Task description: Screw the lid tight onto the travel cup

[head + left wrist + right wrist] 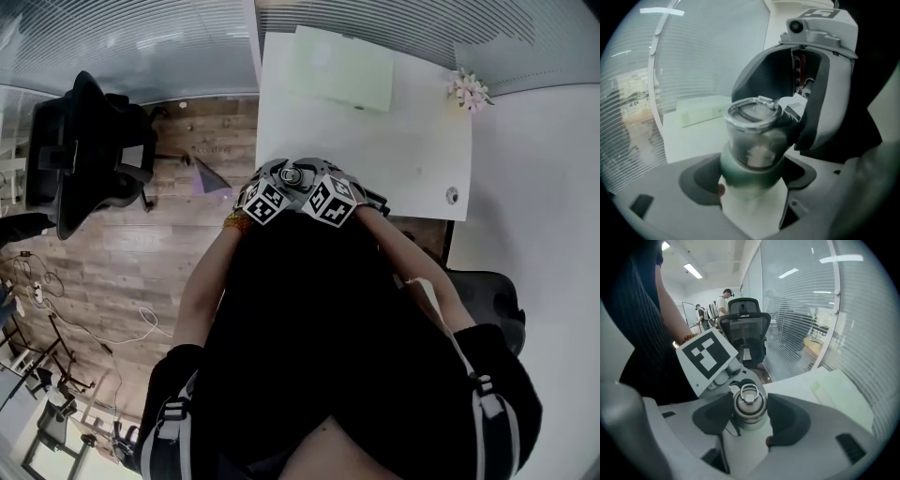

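Observation:
The travel cup (pixel 292 174) is held in the air against the person's chest, over the near edge of the white table (pixel 403 150). My left gripper (pixel 752 180) is shut on the cup's body, around its green band (pixel 750 169). The clear lid (pixel 752 115) sits on top of the cup. My right gripper (pixel 750 411) comes in from the opposite side, with both dark pads against the lid (pixel 749 401), whose ring handle faces up. In the head view the two marker cubes (pixel 262 200) (pixel 330 200) sit side by side below the cup.
A pale green flat pad (pixel 339 66) lies at the far side of the table and a small flower (pixel 469 91) at its far right corner. A small round object (pixel 452 195) lies near the right edge. A black office chair (pixel 80 155) stands on the wooden floor to the left.

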A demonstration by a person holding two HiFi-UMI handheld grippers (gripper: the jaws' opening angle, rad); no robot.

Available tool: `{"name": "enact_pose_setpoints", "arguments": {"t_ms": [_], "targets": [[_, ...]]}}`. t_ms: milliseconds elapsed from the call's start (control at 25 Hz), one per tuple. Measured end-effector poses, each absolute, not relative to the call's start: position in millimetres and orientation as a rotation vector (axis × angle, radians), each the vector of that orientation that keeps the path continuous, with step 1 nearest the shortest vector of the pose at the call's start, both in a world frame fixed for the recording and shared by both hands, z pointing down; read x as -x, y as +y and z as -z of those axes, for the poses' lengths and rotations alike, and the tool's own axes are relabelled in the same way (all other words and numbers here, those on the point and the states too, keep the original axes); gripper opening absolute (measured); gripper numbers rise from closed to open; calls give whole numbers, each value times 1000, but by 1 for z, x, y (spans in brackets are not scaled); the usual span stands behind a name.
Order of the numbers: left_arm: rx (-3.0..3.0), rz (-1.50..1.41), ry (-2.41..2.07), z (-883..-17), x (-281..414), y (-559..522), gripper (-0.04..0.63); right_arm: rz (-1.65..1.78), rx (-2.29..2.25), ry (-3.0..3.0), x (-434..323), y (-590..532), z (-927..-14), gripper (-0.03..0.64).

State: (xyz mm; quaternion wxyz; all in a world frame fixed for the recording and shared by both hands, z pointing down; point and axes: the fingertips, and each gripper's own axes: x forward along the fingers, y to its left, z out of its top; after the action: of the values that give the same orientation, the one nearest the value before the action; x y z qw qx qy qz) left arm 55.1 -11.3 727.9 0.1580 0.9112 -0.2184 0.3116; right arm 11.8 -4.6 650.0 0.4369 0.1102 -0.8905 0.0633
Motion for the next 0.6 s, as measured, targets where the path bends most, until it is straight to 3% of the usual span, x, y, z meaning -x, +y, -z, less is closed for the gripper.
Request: {"name": "enact_pose_setpoints", "arguments": {"t_ms": [400,600], "targets": [[-2701,-1349,304,-734,-53,16,387,61,372,-2100,-3,13,-653,232],[-2718,-1371,345,-734,-51,14,387,106,444,-2065,-2,12,-653,233]]}}
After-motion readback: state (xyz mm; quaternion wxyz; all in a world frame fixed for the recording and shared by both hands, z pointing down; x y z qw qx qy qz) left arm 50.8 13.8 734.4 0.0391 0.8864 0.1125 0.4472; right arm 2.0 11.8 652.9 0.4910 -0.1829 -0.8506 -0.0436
